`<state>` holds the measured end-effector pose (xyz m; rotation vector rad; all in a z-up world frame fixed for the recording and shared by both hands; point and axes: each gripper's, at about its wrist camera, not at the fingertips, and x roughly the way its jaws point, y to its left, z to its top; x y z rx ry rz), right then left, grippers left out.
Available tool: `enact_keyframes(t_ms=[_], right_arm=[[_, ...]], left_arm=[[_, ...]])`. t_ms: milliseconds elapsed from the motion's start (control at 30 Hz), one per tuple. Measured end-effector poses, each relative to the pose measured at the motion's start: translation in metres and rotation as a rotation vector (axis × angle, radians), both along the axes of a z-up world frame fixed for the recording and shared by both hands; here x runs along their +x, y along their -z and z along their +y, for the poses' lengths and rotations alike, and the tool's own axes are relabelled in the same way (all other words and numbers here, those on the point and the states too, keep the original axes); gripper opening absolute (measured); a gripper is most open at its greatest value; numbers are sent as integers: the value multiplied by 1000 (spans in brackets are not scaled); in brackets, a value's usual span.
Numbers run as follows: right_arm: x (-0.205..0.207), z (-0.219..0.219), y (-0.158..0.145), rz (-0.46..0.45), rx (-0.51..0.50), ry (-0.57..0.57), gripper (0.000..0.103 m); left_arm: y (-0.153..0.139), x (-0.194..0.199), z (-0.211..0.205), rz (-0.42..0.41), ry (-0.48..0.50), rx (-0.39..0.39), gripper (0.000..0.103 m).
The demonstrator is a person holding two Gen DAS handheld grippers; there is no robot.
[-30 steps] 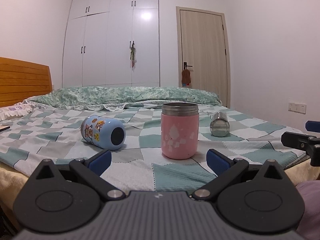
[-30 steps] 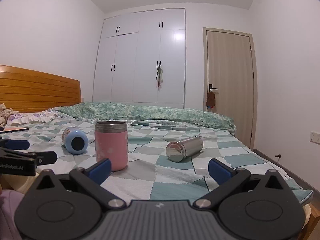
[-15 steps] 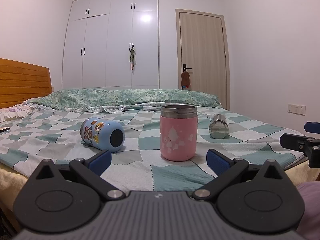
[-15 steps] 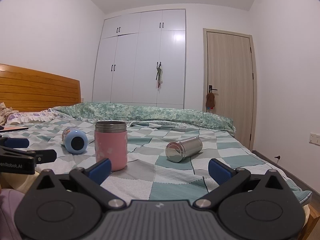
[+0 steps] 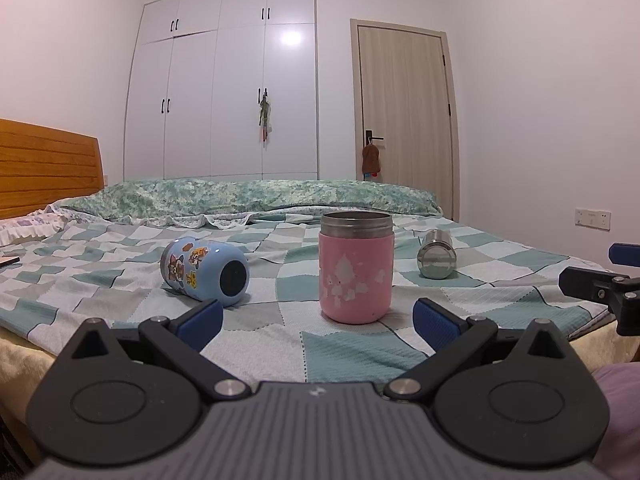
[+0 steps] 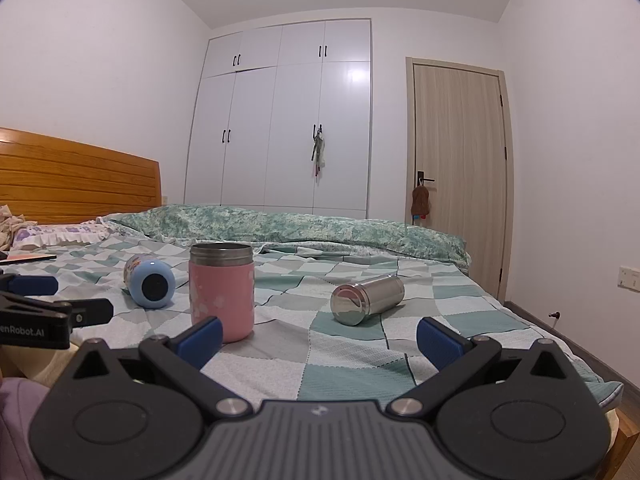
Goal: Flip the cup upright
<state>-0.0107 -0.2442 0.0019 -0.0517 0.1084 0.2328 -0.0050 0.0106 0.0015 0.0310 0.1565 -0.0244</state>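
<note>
A pink cup (image 5: pixel 355 270) with a steel rim stands upright on the checked bedspread (image 5: pixel 352 356); it also shows in the right wrist view (image 6: pixel 221 291). A blue sticker-covered cup (image 5: pixel 204 266) lies on its side to its left, seen too in the right wrist view (image 6: pixel 149 286). A steel cup (image 6: pixel 367 299) lies on its side to the right, also in the left wrist view (image 5: pixel 437 259). My left gripper (image 5: pixel 318 322) is open and empty before the pink cup. My right gripper (image 6: pixel 319 340) is open and empty near the bed's front edge.
A rolled green quilt (image 5: pixel 256 198) lies across the far side of the bed. A wooden headboard (image 6: pixel 76 178) stands at left. A white wardrobe (image 6: pixel 280 120) and a door (image 6: pixel 460 176) are behind. A wall socket (image 5: pixel 593 219) is at right.
The left wrist view has tilted slightly upward, so the cups sit a little lower. The cups have not moved and both grippers stay open.
</note>
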Motion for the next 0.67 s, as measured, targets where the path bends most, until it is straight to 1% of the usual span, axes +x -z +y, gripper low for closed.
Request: enact_keyframes(t_ms=[667], right_arm=[[0,0,0,-1,0,0,103]], left_arm=[[-1,-4,0,-22,2,5,103]])
